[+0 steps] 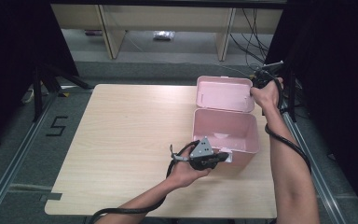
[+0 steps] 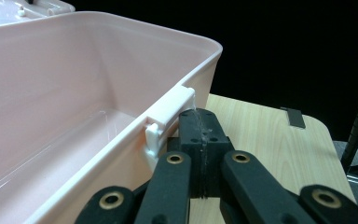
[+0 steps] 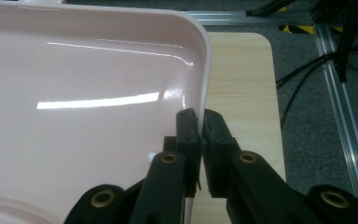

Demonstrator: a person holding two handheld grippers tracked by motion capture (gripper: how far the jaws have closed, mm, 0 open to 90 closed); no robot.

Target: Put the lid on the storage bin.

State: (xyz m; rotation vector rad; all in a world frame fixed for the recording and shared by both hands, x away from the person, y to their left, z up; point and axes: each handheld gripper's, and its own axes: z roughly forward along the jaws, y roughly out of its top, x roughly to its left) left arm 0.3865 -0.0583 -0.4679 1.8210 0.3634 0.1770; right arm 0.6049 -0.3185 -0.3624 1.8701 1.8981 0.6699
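Box [image 1: 225, 130], pink, sat open at the right side of the bench [image 1: 121, 140], lid [image 1: 224, 93] stood up at its far edge. Left tool [image 1: 223, 157] was at the box's near wall by the white latch [image 2: 168, 119]; jaws clenched together, nothing seen btwn them, tips touching the latch. Right tool [image 1: 256, 85] was at the lid's right edge; in the right gripper view [image 3: 199, 123] its jaws pinched the lid rim, one pad inside, one outside. Person's forearms came in from the near side.
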